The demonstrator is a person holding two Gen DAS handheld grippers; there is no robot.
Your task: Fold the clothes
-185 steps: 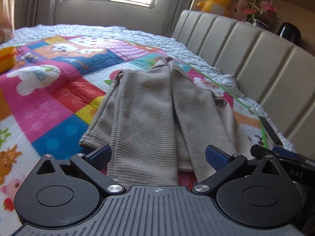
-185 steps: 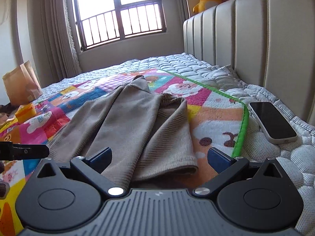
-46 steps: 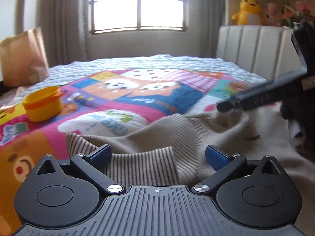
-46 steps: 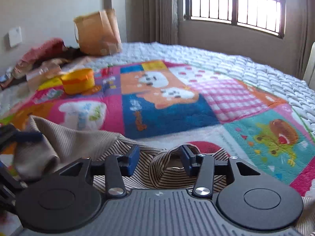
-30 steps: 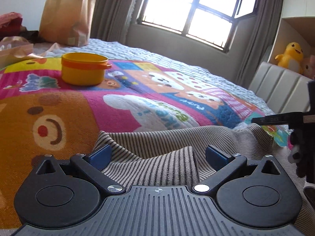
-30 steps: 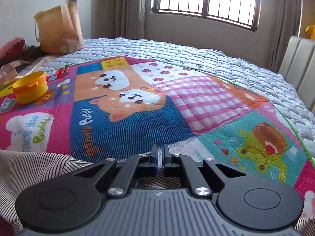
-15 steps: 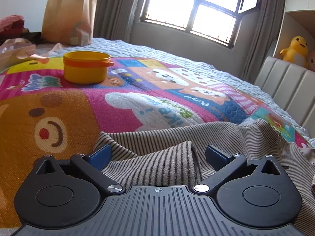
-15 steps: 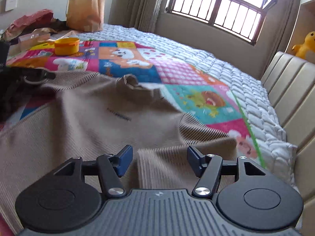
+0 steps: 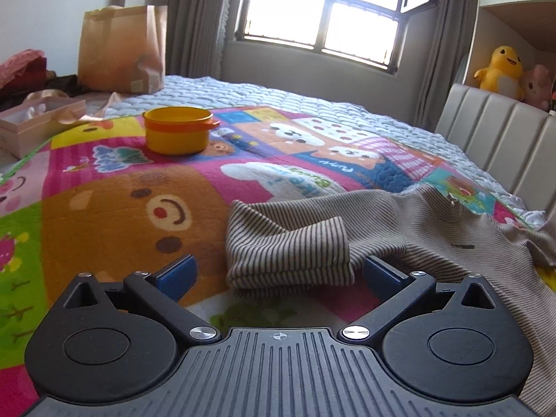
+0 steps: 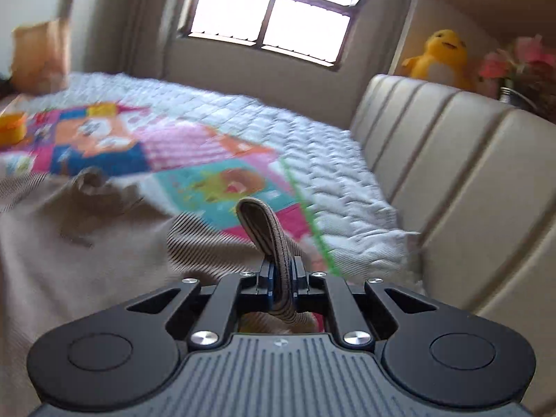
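A beige striped sweater lies spread on the colourful play mat on the bed. Its folded-over sleeve cuff lies just ahead of my left gripper, which is open and empty, a little short of the cuff. In the right wrist view the sweater fills the lower left. My right gripper is shut on the other sleeve's cuff, which sticks up between the jaws. That view is motion-blurred.
A yellow tub stands on the mat at the far left. A brown paper bag and a pink box sit beyond it. The padded headboard runs along the right, with a yellow plush duck above it.
My right gripper has shut on the right sleeve cuff and lifted it. My left gripper has drawn back from the left cuff, which now lies folded ahead of it.
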